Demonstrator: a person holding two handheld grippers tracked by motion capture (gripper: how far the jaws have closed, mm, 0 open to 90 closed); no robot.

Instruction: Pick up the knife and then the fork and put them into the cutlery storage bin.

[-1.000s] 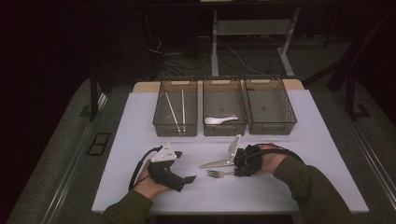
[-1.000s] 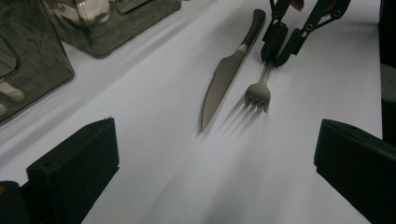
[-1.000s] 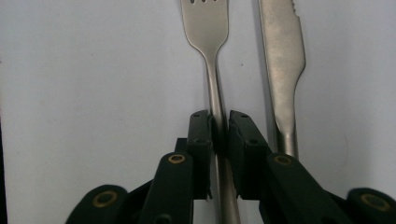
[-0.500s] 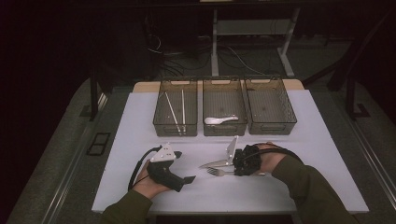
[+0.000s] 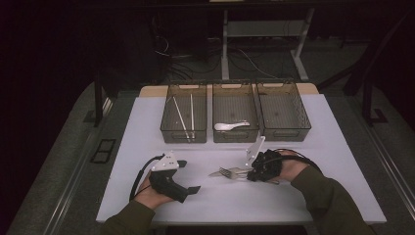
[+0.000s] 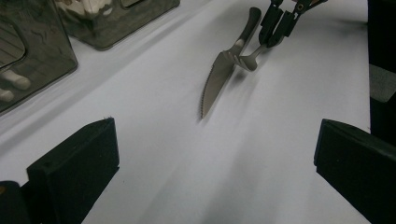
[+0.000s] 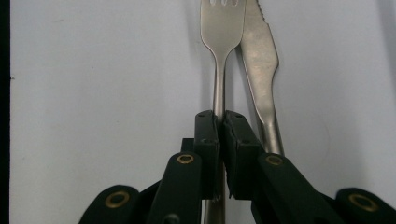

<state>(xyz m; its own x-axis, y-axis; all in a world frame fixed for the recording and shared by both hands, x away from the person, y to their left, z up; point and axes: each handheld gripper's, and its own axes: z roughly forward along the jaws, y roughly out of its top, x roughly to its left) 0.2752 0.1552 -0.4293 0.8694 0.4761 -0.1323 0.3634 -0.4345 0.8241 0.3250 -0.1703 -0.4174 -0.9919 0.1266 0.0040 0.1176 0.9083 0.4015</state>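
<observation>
- Steel fork (image 7: 221,35) pinched at its handle by right hand-held gripper (image 7: 220,116), pads pressed together on the thin stem; jaws just closing on it within the last moment.
- Fork lying flat on white desk (image 5: 147,132), tines pointing away from right hand (image 5: 288,166), toward the person's left in high view (image 5: 222,172).
- Serrated knife (image 7: 259,60) just beside fork, blade alongside the fork head, handle running past the outside of the right jaw; not gripped.
- Seen from left gripper view: knife (image 6: 219,74) with toothed edge facing the camera, fork head (image 6: 247,60) tucked against it, right hand-held gripper (image 6: 275,28) coming down onto the fork's stem.
- Left hand-held gripper (image 5: 188,176) resting low on desk near front edge, jaws spread wide, nothing between them; well apart from the cutlery.
- Three dark mesh trays in a row at far side of desk: left tray (image 5: 166,132) holding chopsticks (image 5: 181,120), middle tray (image 5: 215,134) holding white spoon (image 5: 231,126), right tray (image 5: 306,128).
- Cutlery placed in front of middle and right trays, apart from them.
</observation>
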